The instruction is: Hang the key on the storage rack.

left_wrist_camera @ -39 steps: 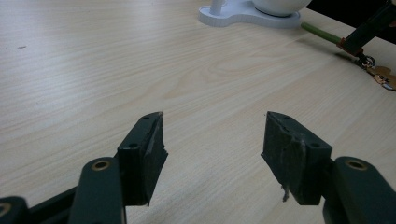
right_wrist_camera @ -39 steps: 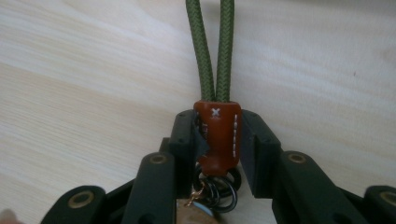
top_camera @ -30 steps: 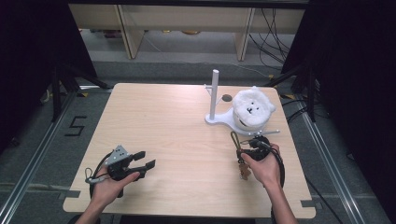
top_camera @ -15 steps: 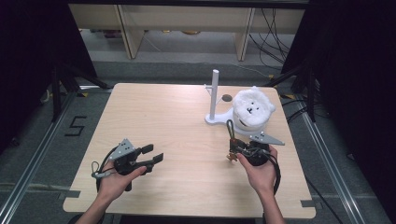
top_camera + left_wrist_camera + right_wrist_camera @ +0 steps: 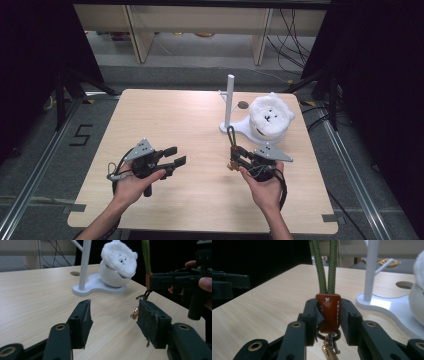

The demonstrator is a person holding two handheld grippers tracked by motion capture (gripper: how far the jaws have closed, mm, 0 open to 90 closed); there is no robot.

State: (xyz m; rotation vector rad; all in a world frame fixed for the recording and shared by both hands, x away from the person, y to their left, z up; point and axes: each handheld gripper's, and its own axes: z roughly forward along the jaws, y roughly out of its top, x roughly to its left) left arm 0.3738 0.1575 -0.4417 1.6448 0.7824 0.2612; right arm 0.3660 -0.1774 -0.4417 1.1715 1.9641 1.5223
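My right gripper (image 5: 328, 315) is shut on the red-brown leather tab (image 5: 328, 312) of a key strap. Its green cord loop (image 5: 324, 267) stands up above the jaws, and a ring and gold clasp (image 5: 328, 351) hang below. In the high view the right gripper (image 5: 234, 159) holds the green cord loop (image 5: 231, 136) in front of the white stand (image 5: 229, 100). My left gripper (image 5: 176, 155) hovers at the table's left. Its jaws have just been closing a little but stand open with nothing between them. The left gripper (image 5: 113, 322) faces the clasp (image 5: 135, 312) and the right gripper (image 5: 175, 281).
The stand's flat white base (image 5: 237, 127) also carries a white ball topped by a fluffy bear face (image 5: 270, 117), at the table's back right. A small round hole (image 5: 242, 105) lies in the tabletop beside the post. Light wood table (image 5: 165, 115) stretches left of the stand.
The right gripper has moved left with the strap, whose cord now stands upright. The left gripper has moved right, farther onto the table, and risen.
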